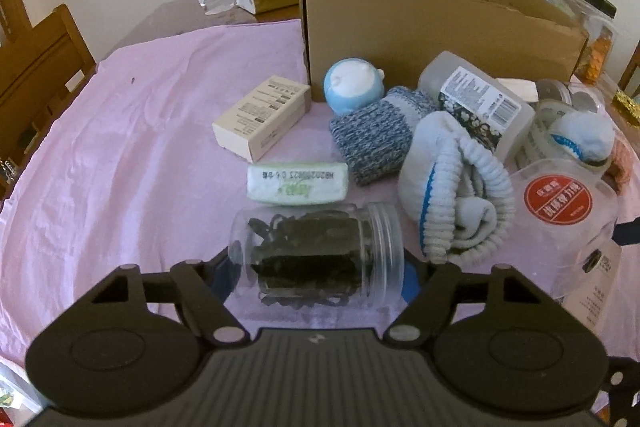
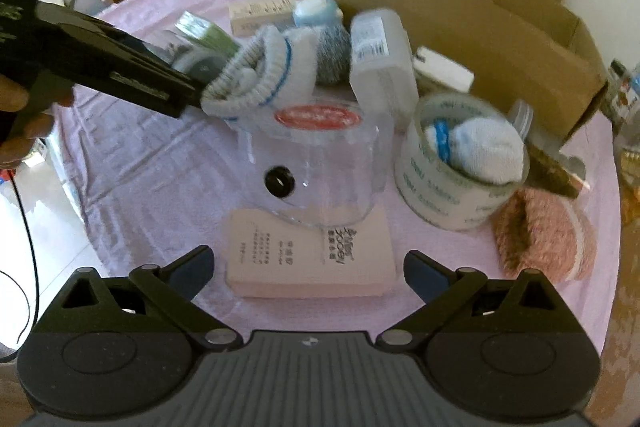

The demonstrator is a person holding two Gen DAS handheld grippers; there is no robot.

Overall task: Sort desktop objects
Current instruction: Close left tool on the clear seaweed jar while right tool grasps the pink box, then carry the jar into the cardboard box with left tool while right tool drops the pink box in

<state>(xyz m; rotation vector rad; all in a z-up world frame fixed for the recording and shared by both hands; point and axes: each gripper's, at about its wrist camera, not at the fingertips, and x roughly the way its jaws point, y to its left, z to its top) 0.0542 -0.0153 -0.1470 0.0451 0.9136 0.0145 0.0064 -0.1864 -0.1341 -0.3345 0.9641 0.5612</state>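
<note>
Two grippers are at work over the pink-covered counter (image 1: 120, 131), and the step in hand looks like the first pick of a sort into the cardboard box (image 1: 420, 27). The left gripper (image 1: 320, 267) has its jaws spread around a clear jar (image 1: 320, 255) of dark bands lying on its side; the fingertips sit at either end of it, and whether they already press on it I cannot tell, though they look wide rather than clamped.

Just past the jaws lies a tissue pack (image 1: 298, 185), with a rolled white sock (image 1: 452, 187) to their right. Farther on are a small carton (image 1: 264, 117), a grey knitted sock (image 1: 374, 139), a blue ball (image 1: 352, 85) and a plastic bottle (image 1: 476, 103), all near the box wall.

The right gripper (image 2: 310, 269) is open and holds nothing. A pink booklet (image 2: 312, 259) lies between its jaws, with a clear tub (image 2: 320, 163) resting on the booklet's far edge. Ahead and right stand a tape roll (image 2: 452, 183) with a sock ball (image 2: 480, 147) inside, and a pink knitted sock (image 2: 544, 235).

Next, I judge, the left jaws must close squarely on the jar, since its round smooth wall could roll or slip, then lift it over the box's near wall.
</note>
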